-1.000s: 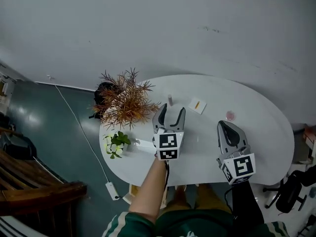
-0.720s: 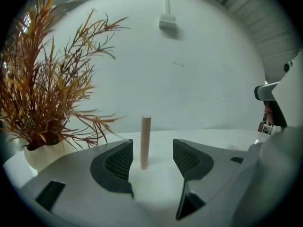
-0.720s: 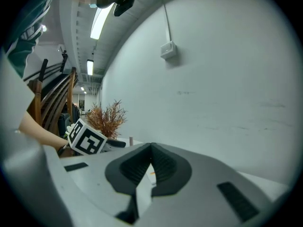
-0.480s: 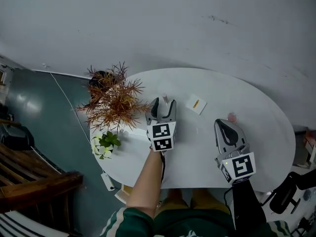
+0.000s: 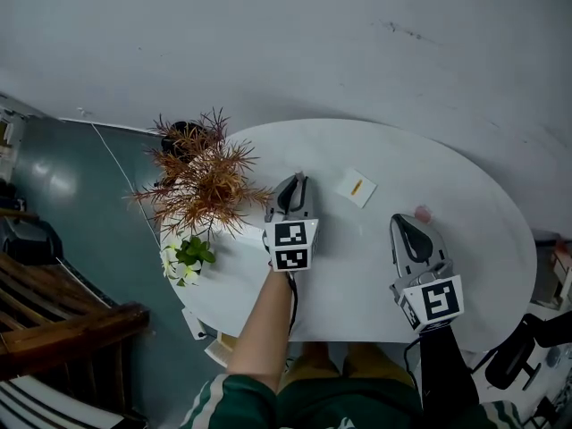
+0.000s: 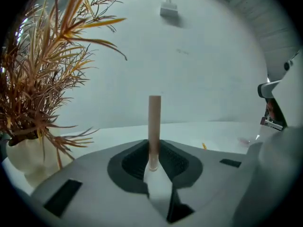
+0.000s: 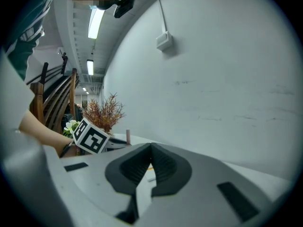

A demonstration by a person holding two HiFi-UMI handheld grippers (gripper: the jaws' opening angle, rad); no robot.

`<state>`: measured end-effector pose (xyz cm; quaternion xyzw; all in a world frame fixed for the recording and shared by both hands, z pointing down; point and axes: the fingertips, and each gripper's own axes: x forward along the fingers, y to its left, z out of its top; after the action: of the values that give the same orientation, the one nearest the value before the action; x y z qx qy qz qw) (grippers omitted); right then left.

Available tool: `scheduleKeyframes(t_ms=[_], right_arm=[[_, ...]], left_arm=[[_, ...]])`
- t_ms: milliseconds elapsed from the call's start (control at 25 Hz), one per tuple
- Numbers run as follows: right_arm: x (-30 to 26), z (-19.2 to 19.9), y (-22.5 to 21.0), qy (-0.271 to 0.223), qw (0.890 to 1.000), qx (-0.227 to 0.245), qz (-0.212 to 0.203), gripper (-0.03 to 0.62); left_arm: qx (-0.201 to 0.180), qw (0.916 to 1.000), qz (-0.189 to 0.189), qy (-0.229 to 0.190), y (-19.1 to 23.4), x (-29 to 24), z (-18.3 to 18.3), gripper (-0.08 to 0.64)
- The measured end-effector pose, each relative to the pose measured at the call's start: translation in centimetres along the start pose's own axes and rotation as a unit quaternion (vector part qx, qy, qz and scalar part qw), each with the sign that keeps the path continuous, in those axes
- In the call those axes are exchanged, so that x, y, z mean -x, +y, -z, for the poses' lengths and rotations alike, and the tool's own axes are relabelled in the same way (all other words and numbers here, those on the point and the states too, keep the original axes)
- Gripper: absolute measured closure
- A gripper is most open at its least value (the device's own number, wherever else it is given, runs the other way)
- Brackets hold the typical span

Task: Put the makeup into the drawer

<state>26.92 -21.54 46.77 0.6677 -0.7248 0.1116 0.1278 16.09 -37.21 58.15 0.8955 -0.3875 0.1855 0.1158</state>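
Smooth, faintly glossy white table (image 5: 357, 266); matt, smooth pale-pink makeup tube (image 6: 154, 122)

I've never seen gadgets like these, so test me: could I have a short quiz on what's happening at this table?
1. True or false: the right claw holds a makeup item.
2. What does the left claw grip? A a spoon; B a slim pink tube; C a cup.
3. Fill in: the small pink item on the white table lies just beyond the ___ claw.
Key: 1 false, it is shut and empty. 2 B; its jaws have just been closing on the upright tube. 3 right.
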Motion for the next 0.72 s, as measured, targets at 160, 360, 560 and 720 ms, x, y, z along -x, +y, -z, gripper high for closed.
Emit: scheduleKeyframes(t_ms=[160,360,560,720], right_arm=[[0.3,-0.6,0.6,-0.006,1.000,0.002,0.002,0.588],[1.4,-2.1,1.8,-0.023,1.000,-0.004,0.013,0.588],[3.2,-3.3,2.6,-0.041,0.999,-0.003,0.030,0.588],[5.1,-4.7,1.9,-0.056,0.997,-0.002,0.051,0.588]], left_arm=[[-0.005,0.9998,0.017,0.006,-0.9,1.3,-0.4,0.495],[-0.015,0.9981,0.059,0.010,-3.1,4.5,-1.5,0.495],[-0.045,0.9960,0.074,-0.021,-5.0,8.7,-4.8,0.495],[-0.056,0.9943,0.076,-0.049,-6.0,12.1,-8.0,0.495]])
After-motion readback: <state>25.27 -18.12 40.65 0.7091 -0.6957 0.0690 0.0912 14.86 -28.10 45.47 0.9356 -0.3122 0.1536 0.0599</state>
